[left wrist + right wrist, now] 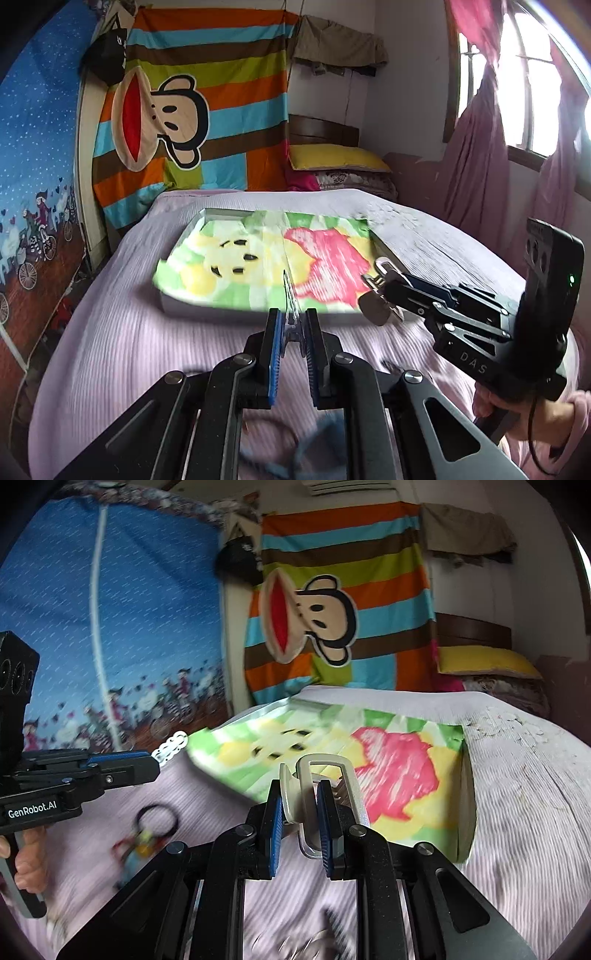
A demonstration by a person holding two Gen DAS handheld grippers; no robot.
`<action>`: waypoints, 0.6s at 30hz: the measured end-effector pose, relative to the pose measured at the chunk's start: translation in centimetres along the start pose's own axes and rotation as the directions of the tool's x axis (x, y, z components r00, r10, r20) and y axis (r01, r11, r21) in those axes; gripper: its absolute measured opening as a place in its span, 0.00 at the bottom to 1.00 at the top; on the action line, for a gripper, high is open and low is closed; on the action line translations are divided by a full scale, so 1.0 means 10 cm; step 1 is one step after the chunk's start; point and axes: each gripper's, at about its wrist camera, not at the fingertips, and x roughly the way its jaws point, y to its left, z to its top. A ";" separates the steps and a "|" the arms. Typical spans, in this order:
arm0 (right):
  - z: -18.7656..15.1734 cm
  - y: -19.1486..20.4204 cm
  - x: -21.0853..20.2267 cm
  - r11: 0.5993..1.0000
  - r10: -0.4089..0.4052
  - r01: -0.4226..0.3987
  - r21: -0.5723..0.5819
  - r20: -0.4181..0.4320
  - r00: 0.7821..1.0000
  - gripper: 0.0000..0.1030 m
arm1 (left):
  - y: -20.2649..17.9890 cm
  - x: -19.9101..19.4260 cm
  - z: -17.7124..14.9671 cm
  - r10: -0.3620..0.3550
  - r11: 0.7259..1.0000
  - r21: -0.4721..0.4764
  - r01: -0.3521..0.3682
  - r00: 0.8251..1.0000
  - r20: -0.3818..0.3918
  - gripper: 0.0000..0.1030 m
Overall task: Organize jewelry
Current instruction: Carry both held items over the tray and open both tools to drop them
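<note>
Grippers occupied the near field of both views, held above a bed covered in a lilac ribbed bedspread (122, 350). Left gripper (294, 332) had its blue pads pressed onto a thin clear hair clip (289, 295), seen edge-on from its own camera; the right wrist view showed the same clip (170, 747) in profile as a pale, scalloped strip projecting from the fingertips of that gripper (157, 762). Right gripper (300, 812) pinched a cream hair clip (325, 775) with a rounded rectangular loop and a toothed bar; the left wrist view showed it (378, 295) sideways, with a round beige disc hanging below the loop. Hands (517, 410) gripped each handle from beneath.

Only the right wrist view showed a black hair tie (157, 819) with a colourful charm lying blurred on the bedspread below the left gripper. Just beyond both grippers lay a shallow grey tray (258, 317) lined with a green, yellow and pink cartoon cloth (258, 254); its near rim sat just ahead of the fingertips, and both clips hung near that rim. Bare bedspread stretched right of the tray. Farther back stood a yellow pillow (336, 157), a striped monkey hanging (192, 110), a blue printed curtain (33, 147) at left, and a window (532, 85) with pink drapes at right.
</note>
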 end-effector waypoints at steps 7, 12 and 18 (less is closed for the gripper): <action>0.08 -0.25 0.59 0.992 0.009 0.000 0.126 -0.071 0.997 0.15 | 0.36 0.68 0.33 0.055 0.997 -0.041 -0.059 0.993 -0.101 0.12; 0.00 -0.24 0.85 0.987 0.032 -0.013 0.158 -0.120 0.992 0.15 | 0.57 1.01 0.36 0.091 0.993 -0.054 -0.101 0.983 -0.162 0.12; -0.08 -0.18 0.97 0.988 0.033 -0.008 0.153 -0.161 0.986 0.15 | 0.62 1.17 0.27 0.098 0.992 -0.055 -0.114 0.967 -0.233 0.12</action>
